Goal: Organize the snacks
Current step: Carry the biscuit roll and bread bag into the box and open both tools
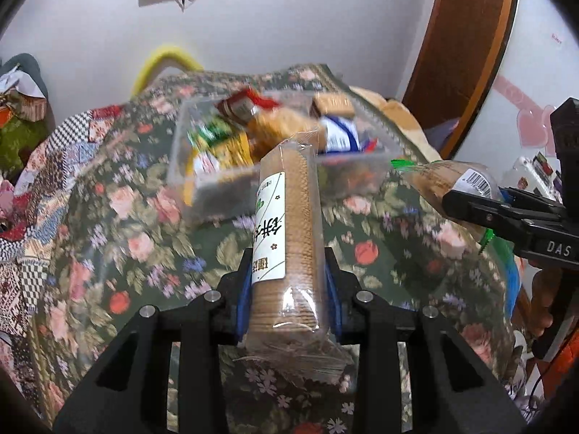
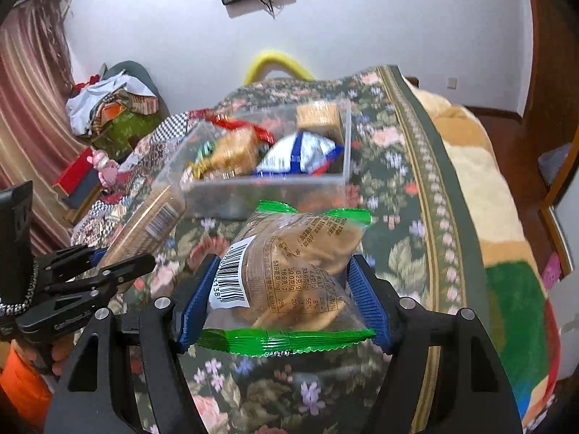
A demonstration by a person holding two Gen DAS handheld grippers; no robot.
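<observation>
While the clear rectangular plastic bin [image 1: 202,181] sits on the floral green bedspread [image 1: 119,195], bare patterned cloth lies open all along its near wall, and the bin's top is open with snacks piled inside.

Left of the bin, a heap of patchwork fabric [image 1: 32,195] crowds the bedspread's edge. The left hand-held gripper [image 1: 289,289] is clenched on a long clear-wrapped sleeve of round brown biscuits [image 1: 289,224], whose far end reaches the bin's near wall. Inside the bin lie a yellow-and-green packet [image 1: 220,148], a red-topped packet [image 1: 249,103], a blue-and-white foil pouch [image 2: 300,152] and a tan box [image 2: 318,115] in the far right corner. Right of the bin, the right hand-held gripper [image 2: 286,285] grasps a green-edged clear bag of golden crackers [image 2: 289,271], held short of the bin's near wall.

Beyond the bin a yellow curved bar [image 2: 275,61] rises against the white wall [image 2: 362,18].

Only the right wrist view shows the bedspread's striped border [image 2: 430,188] and a cream blanket [image 2: 466,152] right of the bin; the left wrist view alone shows the brown door frame [image 1: 466,36].
</observation>
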